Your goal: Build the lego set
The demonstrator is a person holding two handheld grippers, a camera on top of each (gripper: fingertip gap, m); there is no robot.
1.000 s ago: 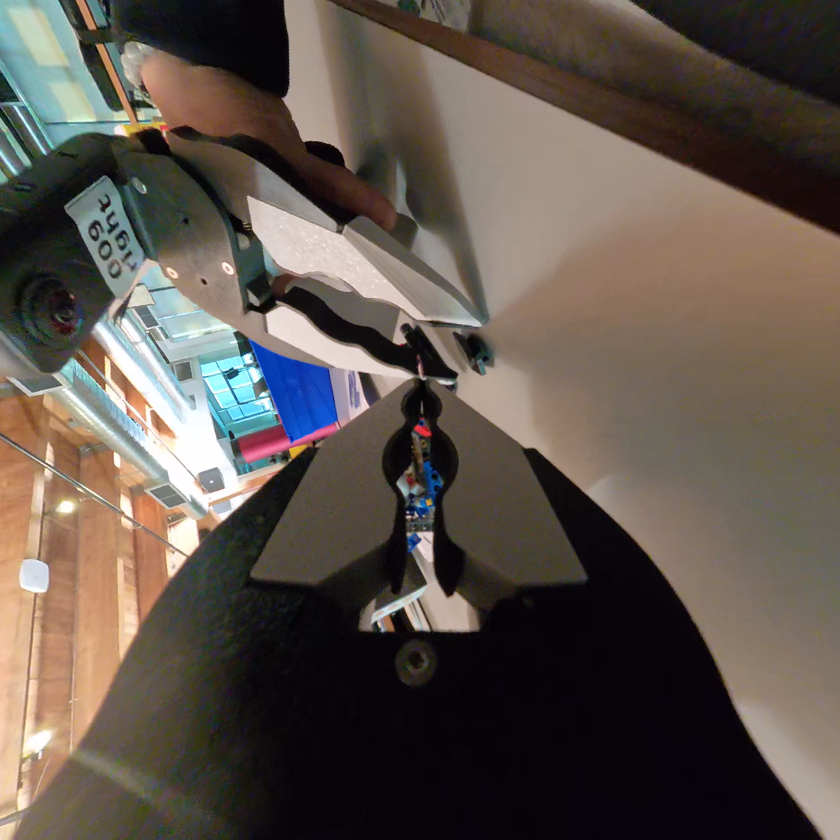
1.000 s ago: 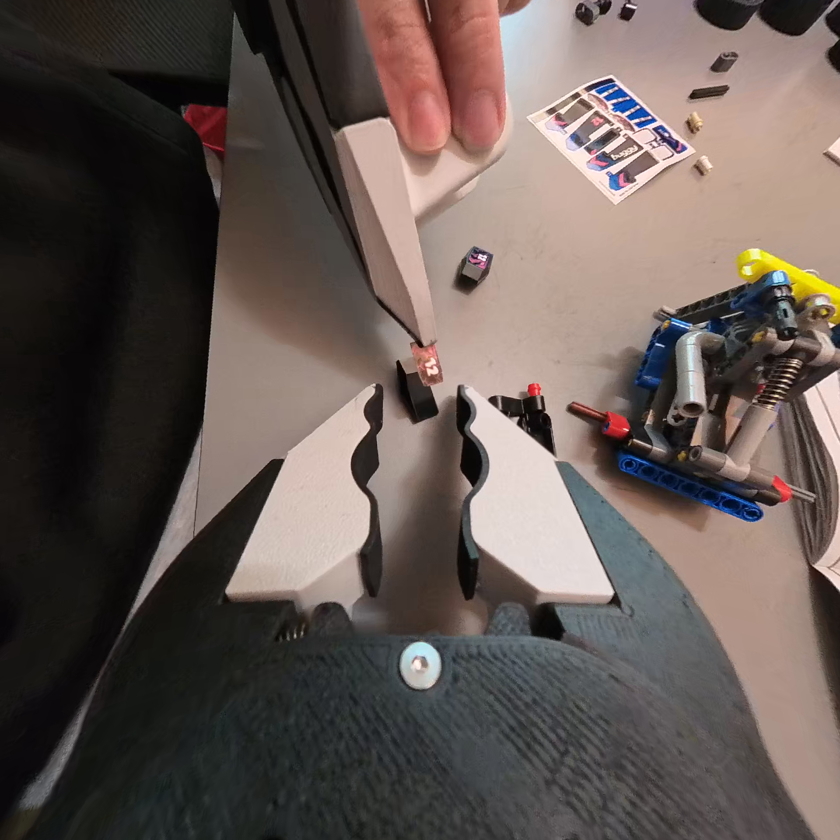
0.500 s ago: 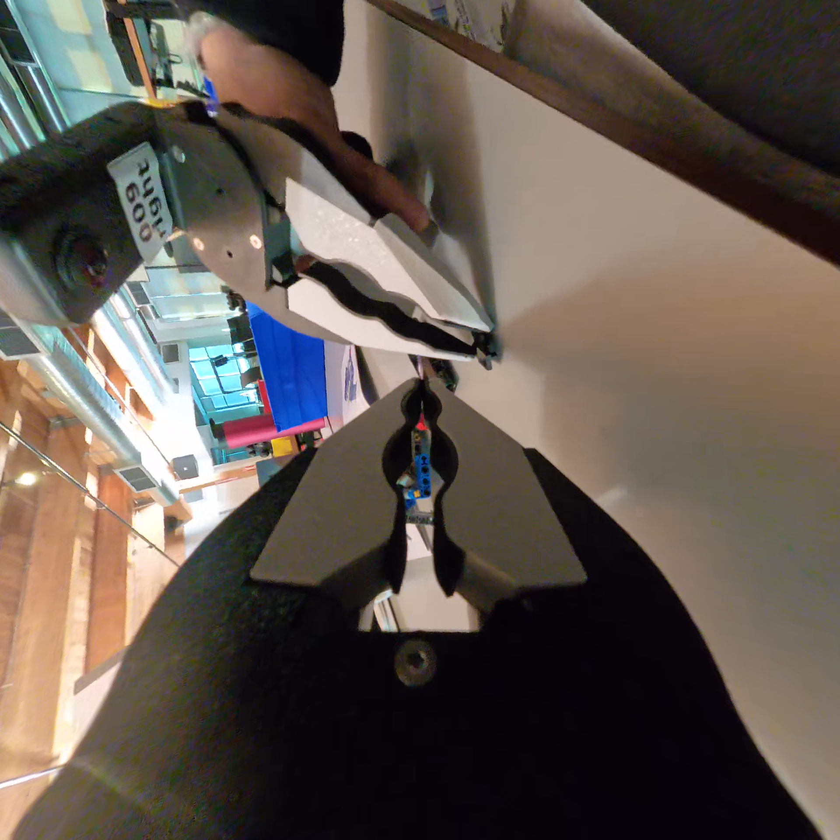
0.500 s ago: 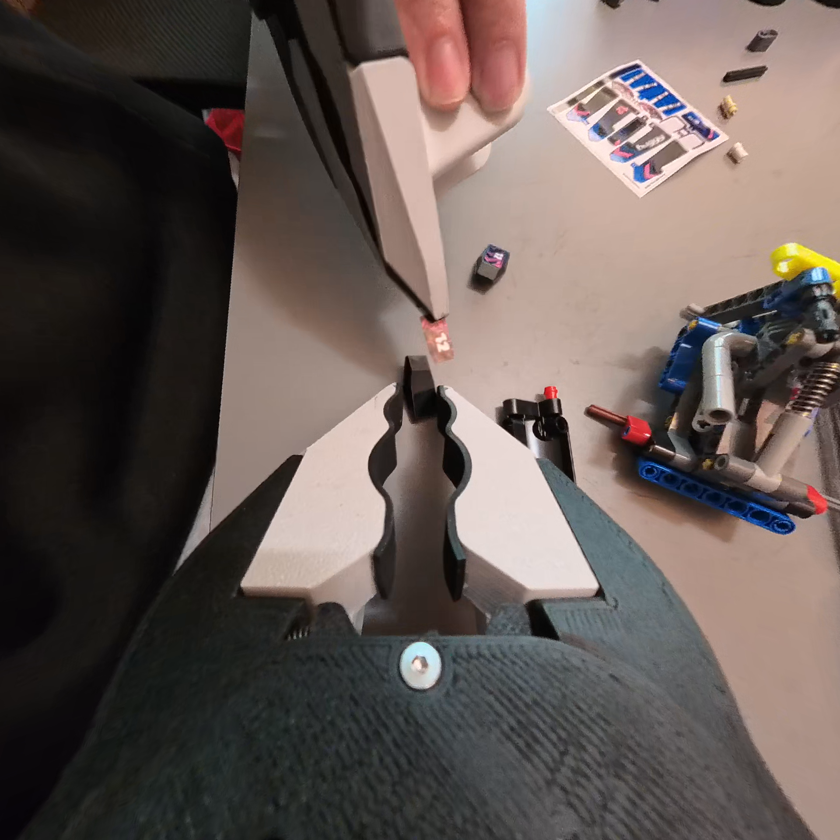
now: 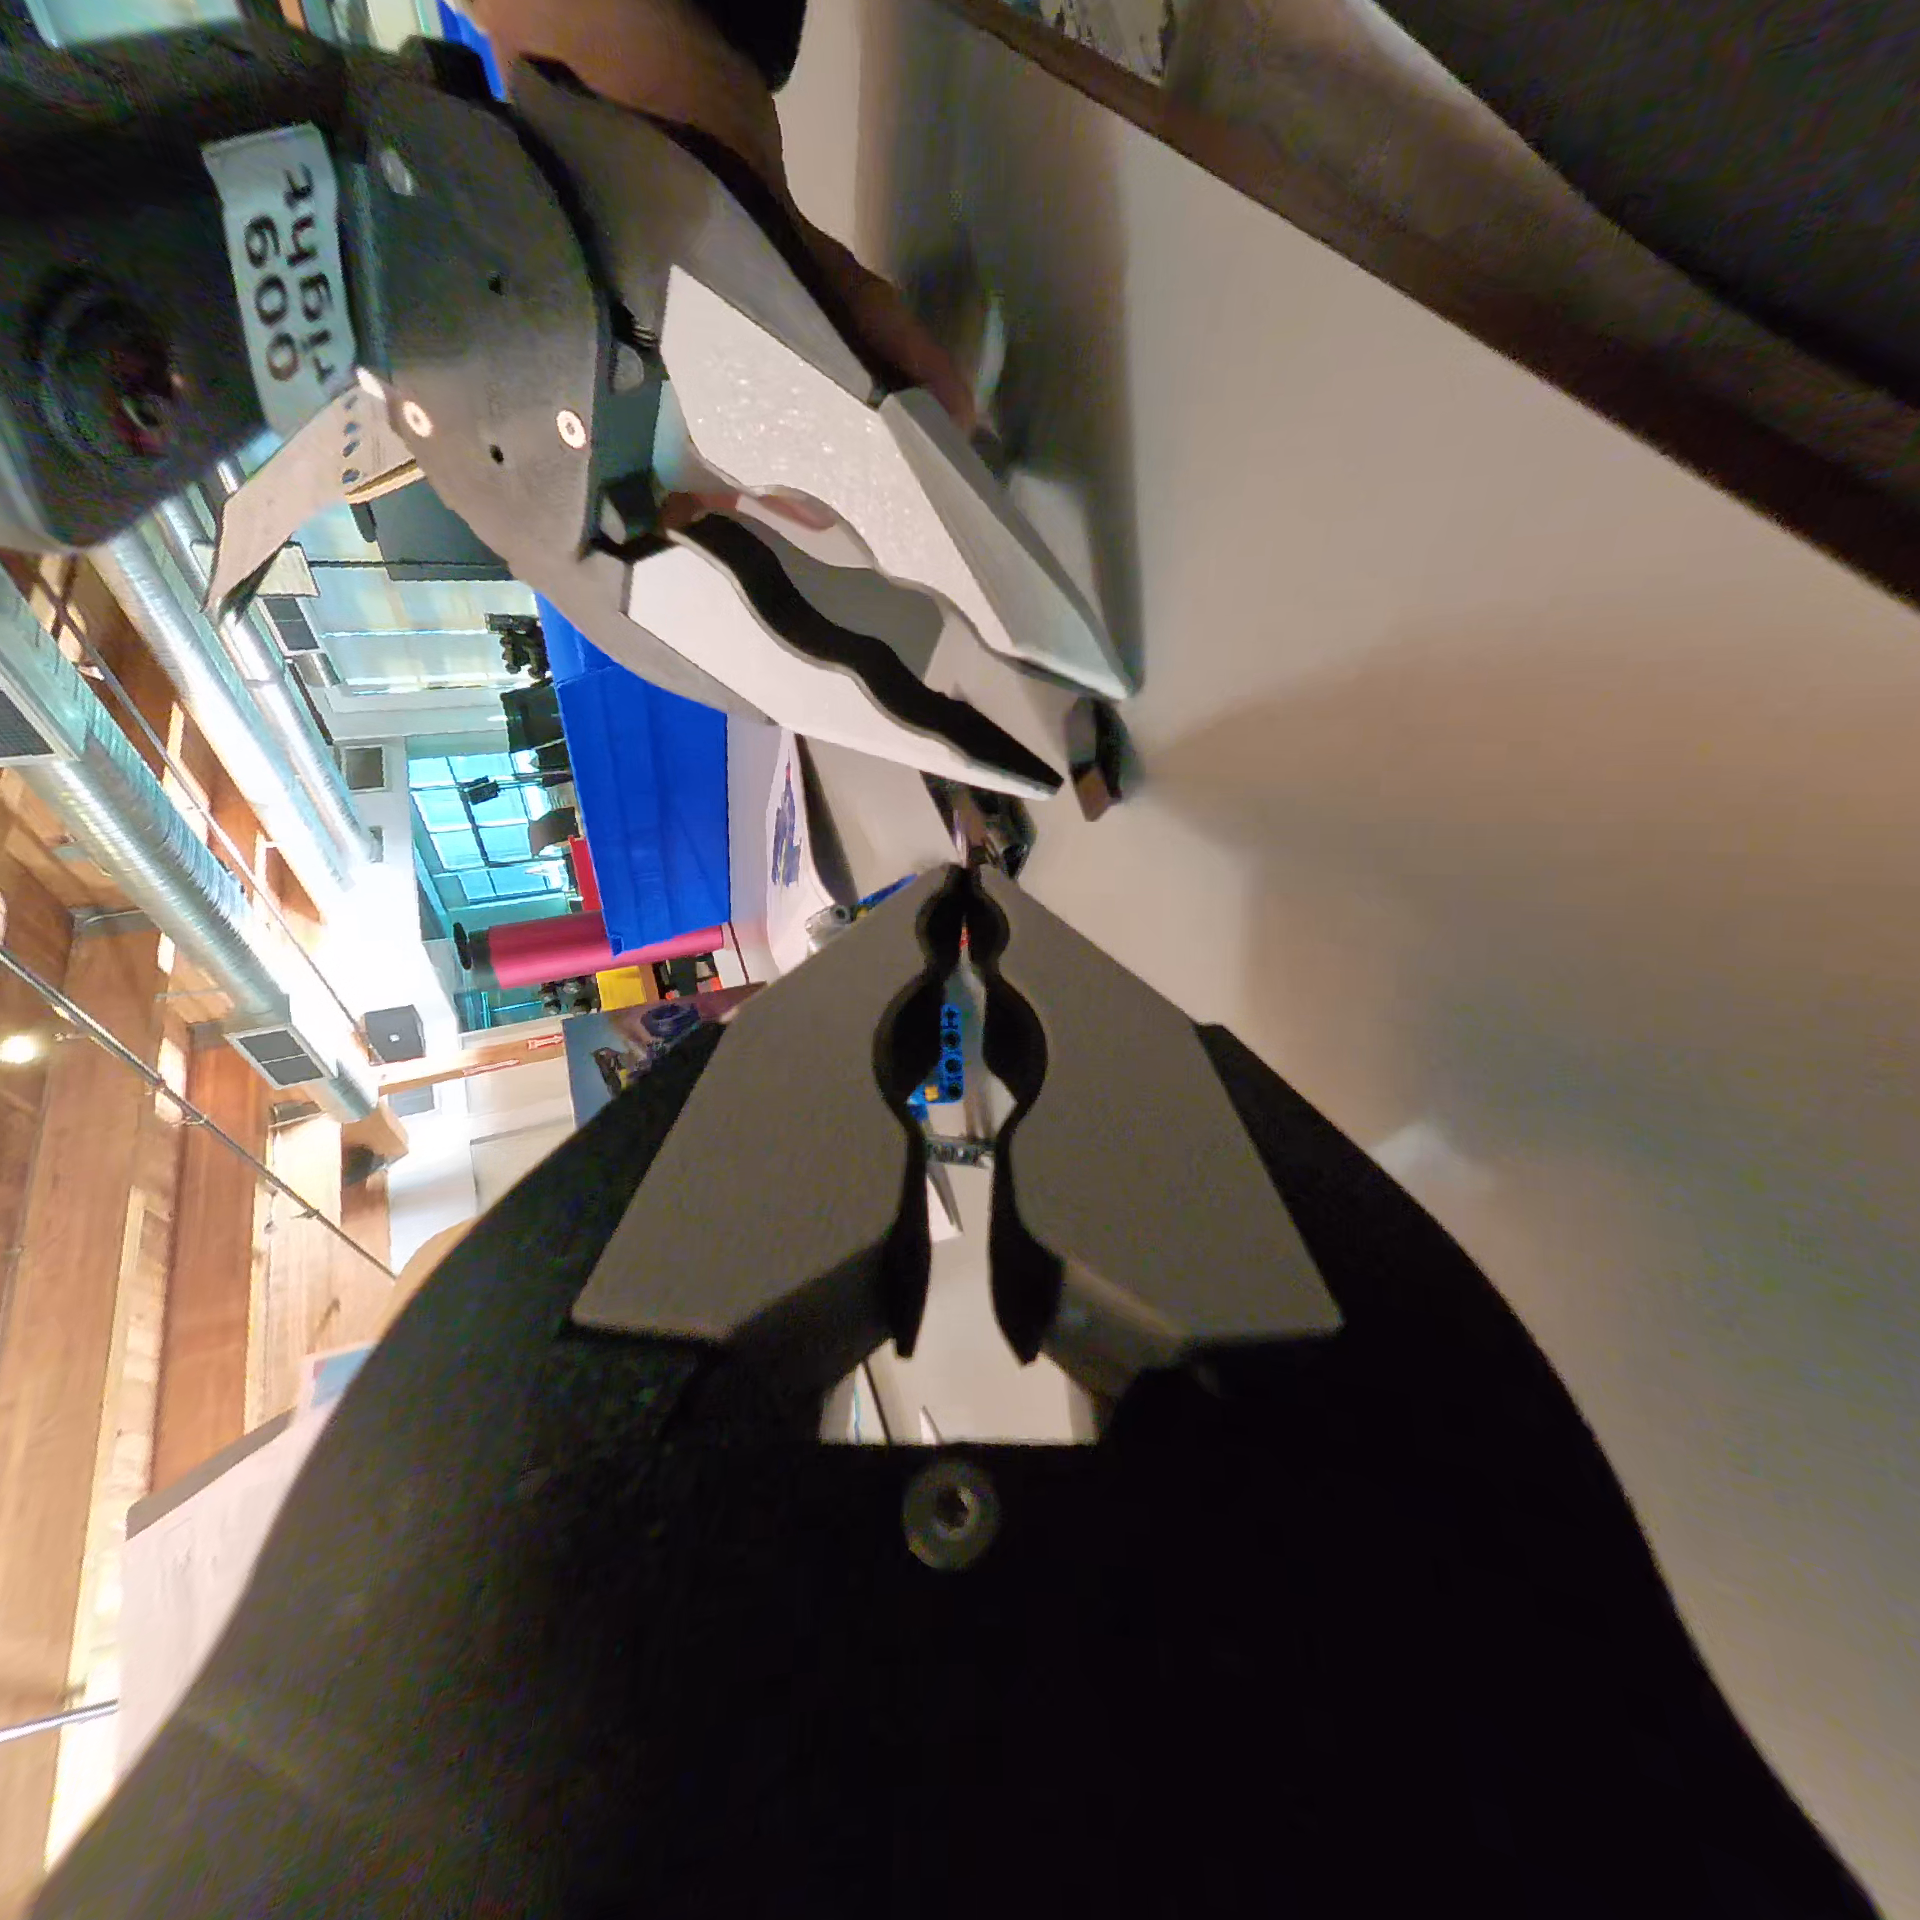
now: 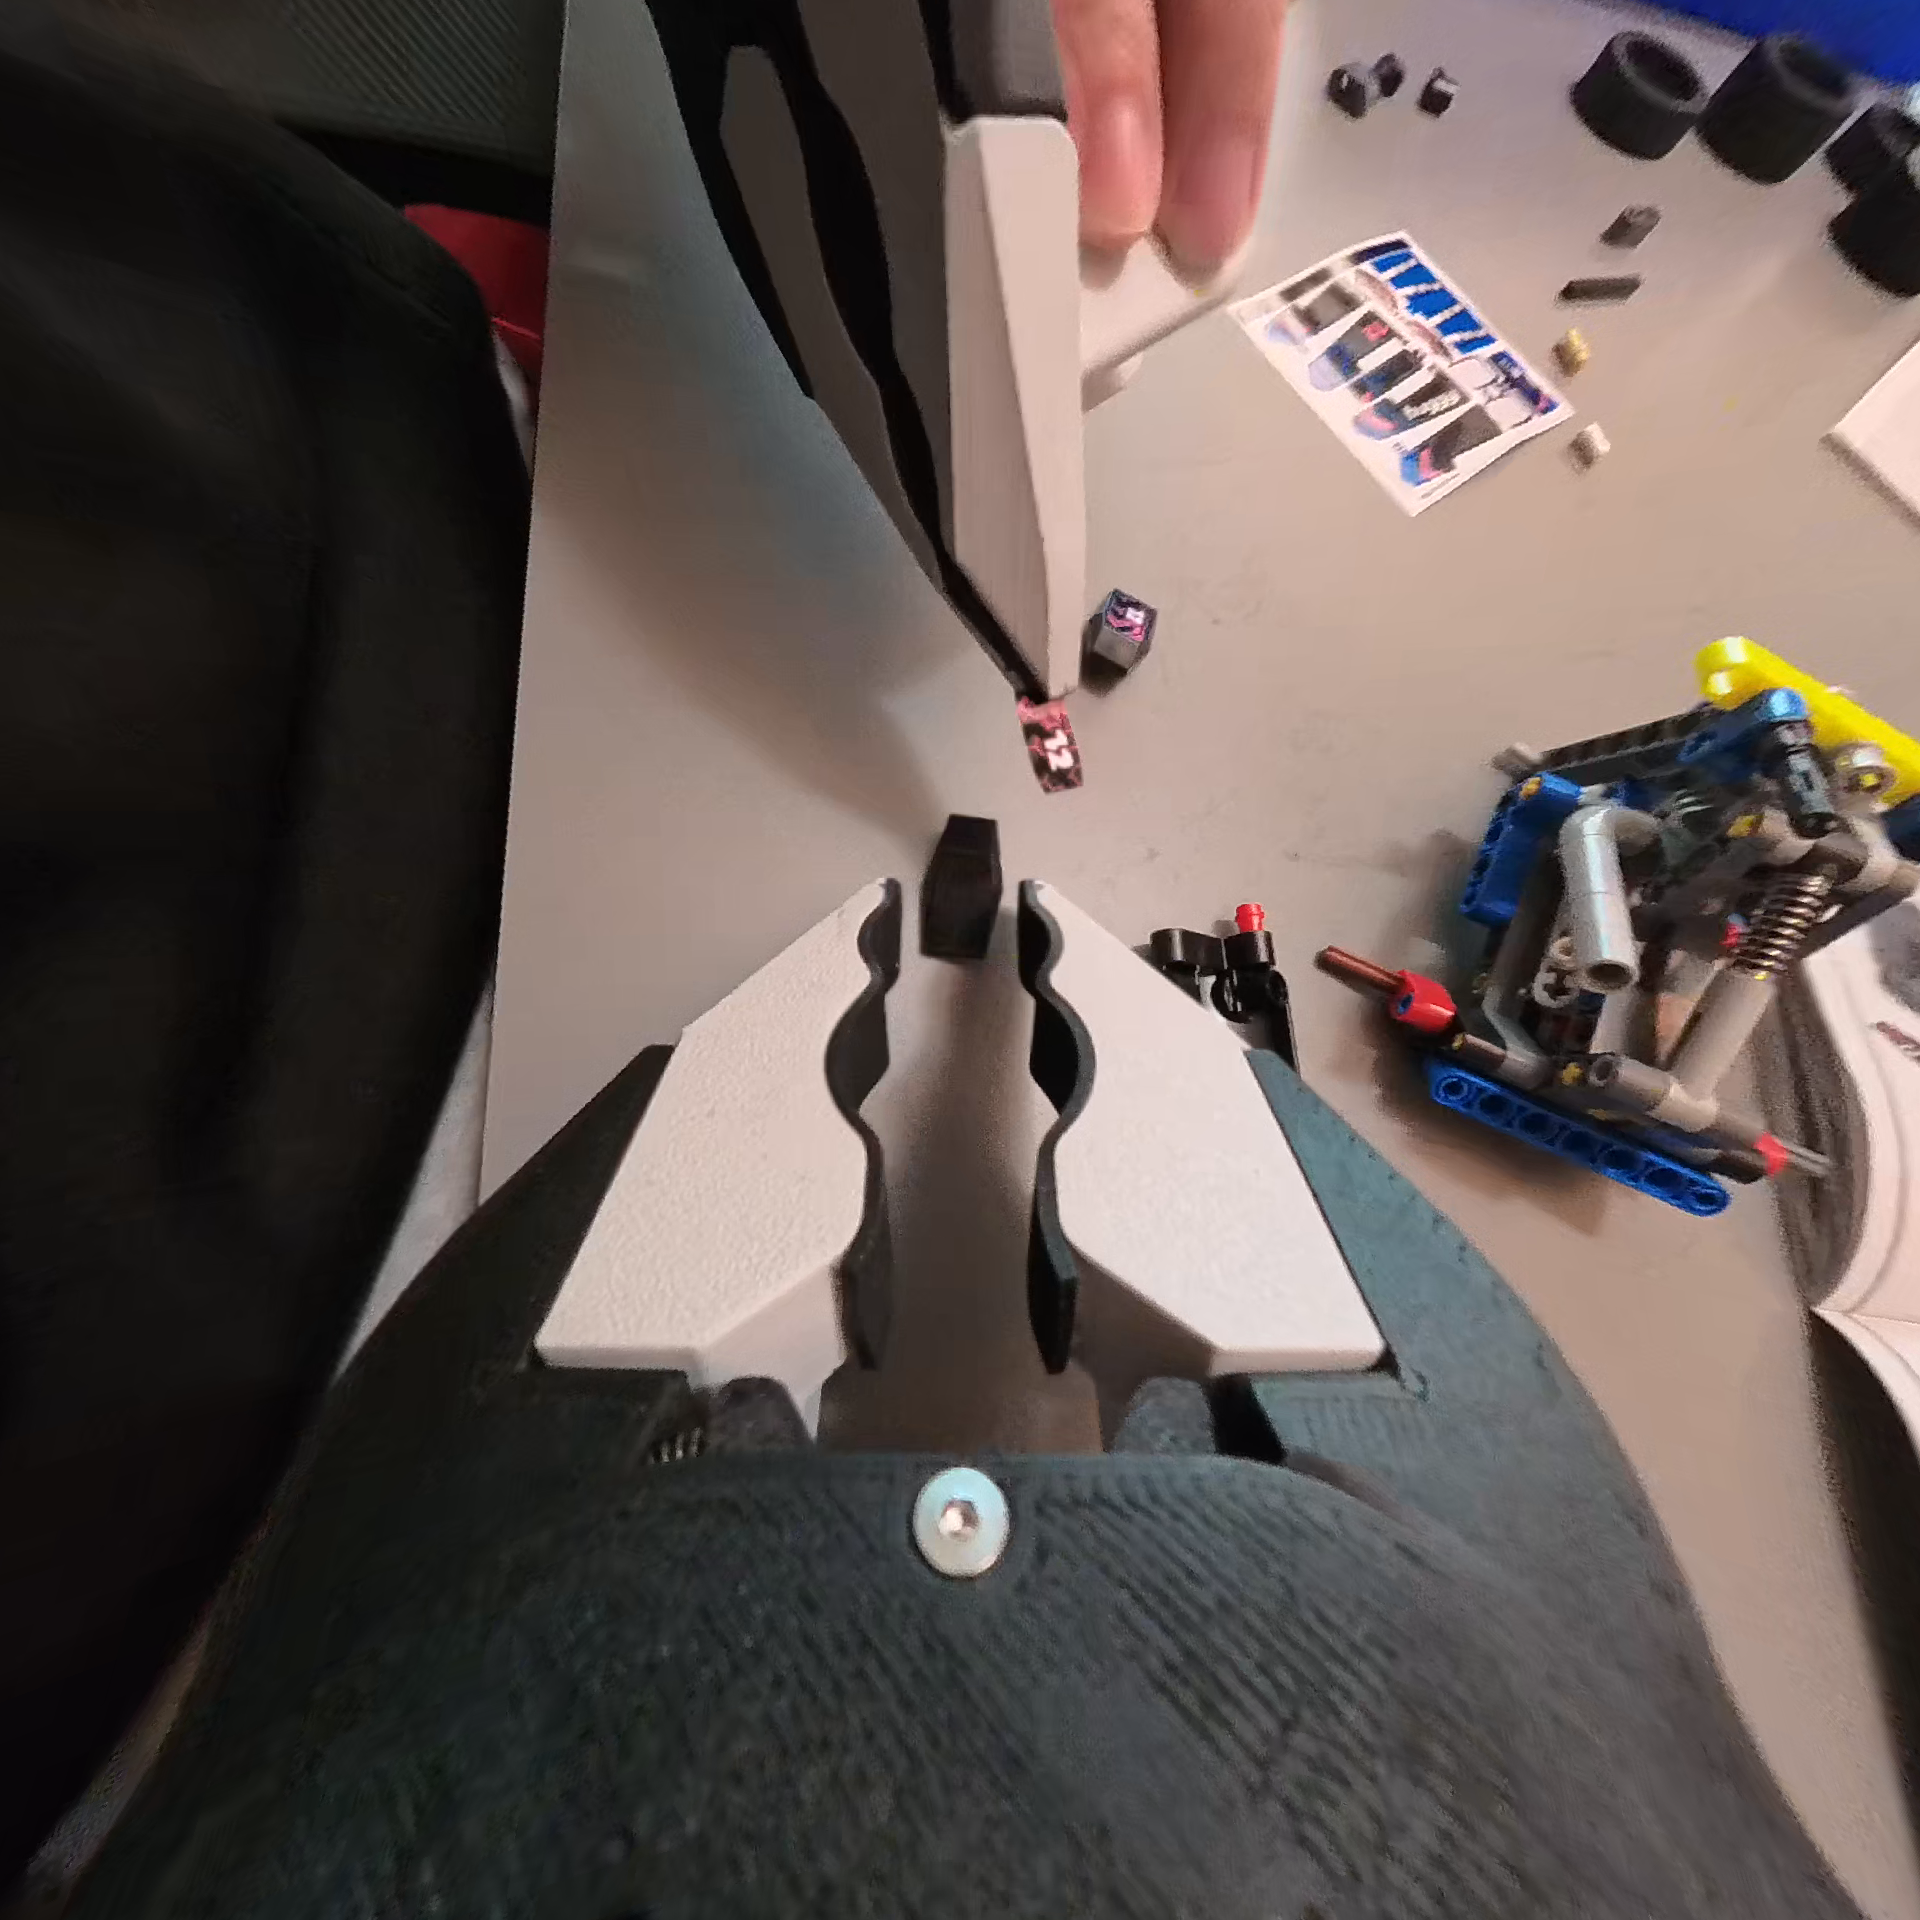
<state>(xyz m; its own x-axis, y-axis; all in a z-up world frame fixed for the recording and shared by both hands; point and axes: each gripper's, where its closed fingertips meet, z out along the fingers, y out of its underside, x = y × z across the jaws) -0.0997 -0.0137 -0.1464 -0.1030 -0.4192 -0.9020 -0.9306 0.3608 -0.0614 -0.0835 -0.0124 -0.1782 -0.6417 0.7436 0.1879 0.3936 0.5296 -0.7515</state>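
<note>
On the grey bench (image 6: 727, 675), the left gripper (image 6: 1044, 691) reaches down with its fingers together, pinching a small pink-and-black sticker (image 6: 1055, 748) by its top edge. Just below, the right gripper (image 6: 956, 914) has its fingers apart around a small black piece (image 6: 961, 894), gaps showing either side. Further right lie a black connector (image 6: 1226, 966) and a blue-and-grey brick assembly (image 6: 1662, 987)

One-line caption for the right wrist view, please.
Open right claw straddles a small black block on the grey table; left claw pinches a sticker above it.
</note>
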